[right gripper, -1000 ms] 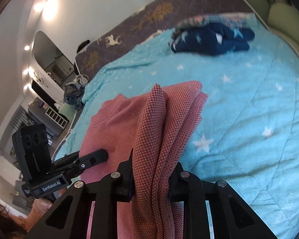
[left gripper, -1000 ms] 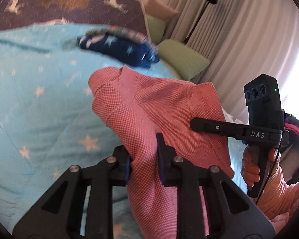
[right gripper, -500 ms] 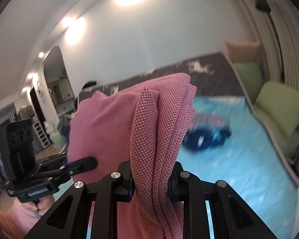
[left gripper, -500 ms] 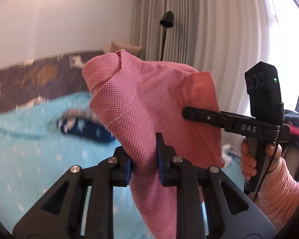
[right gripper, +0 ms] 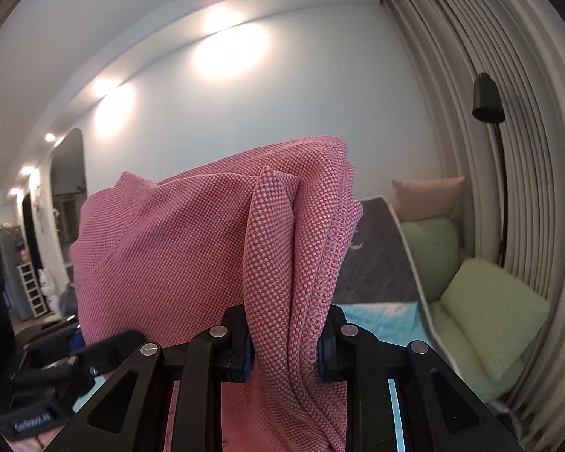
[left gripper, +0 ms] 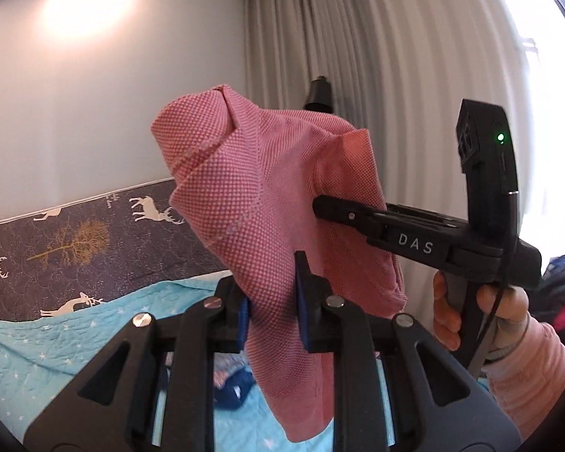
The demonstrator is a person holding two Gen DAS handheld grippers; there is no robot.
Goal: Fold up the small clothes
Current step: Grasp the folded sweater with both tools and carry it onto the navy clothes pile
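Bed [left gripper: 56, 358]: landmark; turquoise star quilt, no folded garment visible on it.
Pink garment [left gripper: 275, 207]: held in the air above the bed, bunched and hanging, no fold made yet.
Left gripper [left gripper: 273, 309]: jaws narrow, clamped on one bunched edge.
Right gripper [right gripper: 284, 342]: jaws narrow, clamped on gathered layers.
Remaining: judged nearly all; spread flat, fold, set down.
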